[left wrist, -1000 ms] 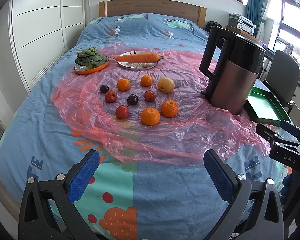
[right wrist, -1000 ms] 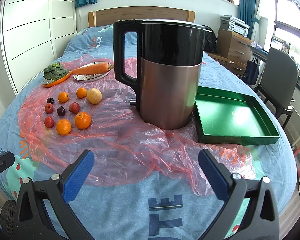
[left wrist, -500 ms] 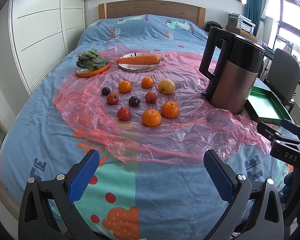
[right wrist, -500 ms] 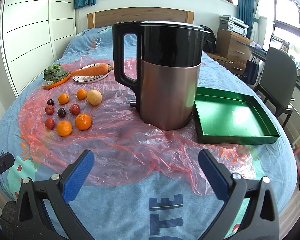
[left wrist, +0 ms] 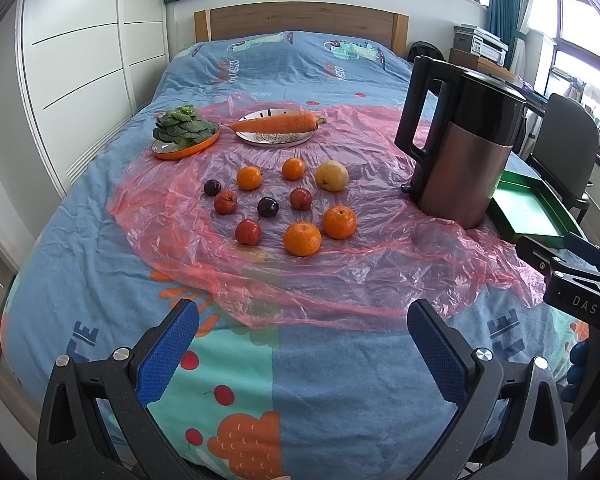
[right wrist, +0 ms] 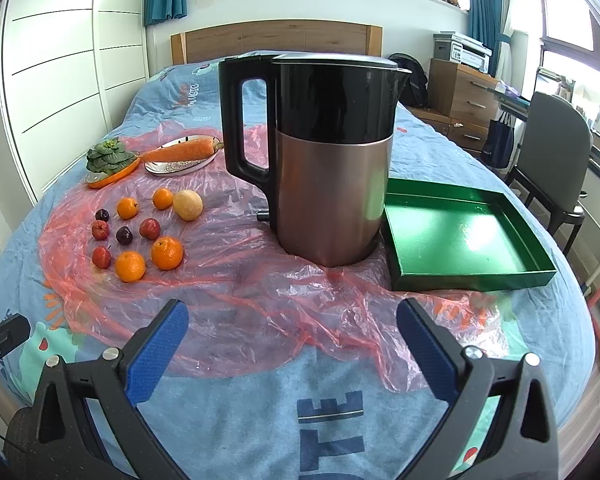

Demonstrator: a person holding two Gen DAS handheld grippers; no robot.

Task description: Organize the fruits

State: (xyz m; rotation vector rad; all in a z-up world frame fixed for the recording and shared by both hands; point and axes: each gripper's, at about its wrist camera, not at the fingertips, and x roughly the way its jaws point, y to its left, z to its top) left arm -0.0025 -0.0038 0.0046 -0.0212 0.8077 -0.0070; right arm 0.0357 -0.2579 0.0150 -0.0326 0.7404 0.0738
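left gripper (left wrist: 303, 316): released, empty | right gripper (right wrist: 293, 316): released, empty | fruits (left wrist: 284, 204): on pink sheet (left wrist: 380, 272), left of kettle (right wrist: 324, 160) | tray (right wrist: 466, 276): right of kettle, touching it

Ten loose fruits lie clustered on the pink plastic sheet (left wrist: 340, 280): four oranges (left wrist: 302, 239), three red apples (left wrist: 248, 231), two dark plums (left wrist: 268, 207) and a yellow pear (left wrist: 331, 176). The empty green tray (right wrist: 464, 236) sits flat, well apart.
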